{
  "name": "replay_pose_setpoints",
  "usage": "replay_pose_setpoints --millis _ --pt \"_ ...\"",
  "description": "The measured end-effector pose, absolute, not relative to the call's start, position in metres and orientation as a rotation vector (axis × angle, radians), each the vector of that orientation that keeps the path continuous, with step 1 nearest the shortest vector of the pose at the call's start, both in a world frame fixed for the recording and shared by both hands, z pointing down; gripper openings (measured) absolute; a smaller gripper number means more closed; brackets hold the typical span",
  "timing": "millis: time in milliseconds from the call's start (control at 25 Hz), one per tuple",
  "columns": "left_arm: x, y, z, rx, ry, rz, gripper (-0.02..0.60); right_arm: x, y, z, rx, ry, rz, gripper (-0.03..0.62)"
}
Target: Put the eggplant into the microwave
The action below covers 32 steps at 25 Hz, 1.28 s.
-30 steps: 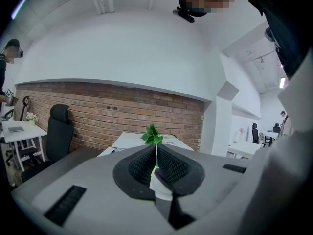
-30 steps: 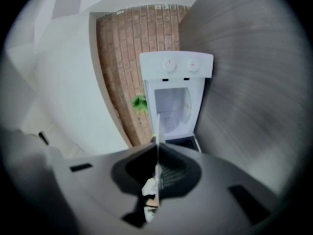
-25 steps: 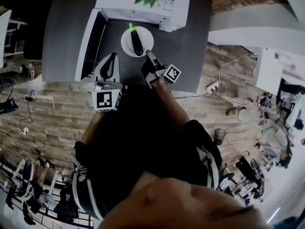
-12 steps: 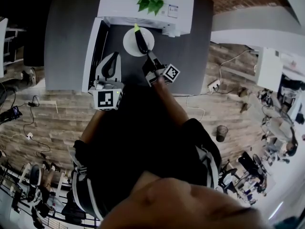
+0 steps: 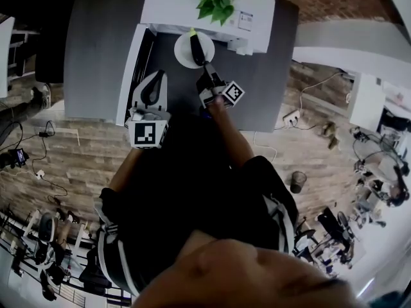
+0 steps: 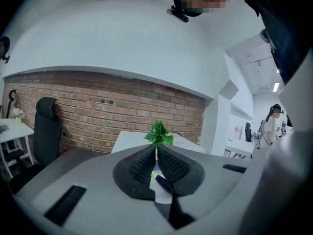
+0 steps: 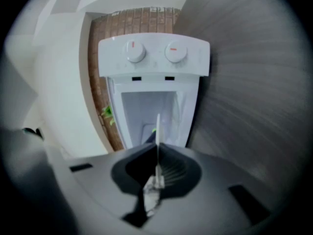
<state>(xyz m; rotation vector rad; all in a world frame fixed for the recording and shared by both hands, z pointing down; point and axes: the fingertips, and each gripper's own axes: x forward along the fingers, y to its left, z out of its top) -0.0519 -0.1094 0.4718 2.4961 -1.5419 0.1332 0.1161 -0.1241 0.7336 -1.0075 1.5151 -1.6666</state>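
No words or numbers are legible. A small printed label [image 5: 244, 21] sits on the white microwave [image 5: 192, 2], too small to read. The left gripper [image 5: 157, 76] and right gripper [image 5: 207, 69] carry cubes with black-and-white square marker patterns, not lettering. 2 knobs [image 7: 135, 51] show red marks only.

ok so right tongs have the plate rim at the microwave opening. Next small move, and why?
Probably push the right tongs straight ahead so the plate carrying the eggplant slides into the microwave. The tongs are clamped on the plate rim, the door hangs open, and the cavity sits directly ahead. The left tongs are shut on nothing, off to the side.
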Motion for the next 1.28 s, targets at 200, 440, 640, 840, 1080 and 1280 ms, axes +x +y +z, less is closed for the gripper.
replay_pose_setpoints --millis 200,440,640,840,1080,1280 --pt "-0.055 -0.113 0.475 2.470 -1.546 0.149 0.046 0.116 -0.145 0.750 -1.012 1.526 -1.640 0.036" --pt "-0.054 -0.119 0.476 2.471 -1.555 0.145 0.046 0.123 -0.167 0.772 -1.050 1.480 -1.633 0.036" --pt "-0.056 -0.124 0.478 2.460 -1.563 0.146 0.046 0.122 -0.183 0.779 -1.039 1.438 -1.631 0.037" --pt "-0.055 -0.128 0.480 2.448 -1.562 0.147 0.046 0.120 -0.195 0.786 -1.052 1.410 -1.642 0.036" --pt "-0.056 -0.132 0.482 2.425 -1.560 0.149 0.046 0.120 -0.207 0.790 -1.063 1.393 -1.643 0.035" --pt "-0.058 -0.138 0.483 2.424 -1.551 0.137 0.046 0.120 -0.218 0.792 -1.073 1.393 -1.640 0.035"
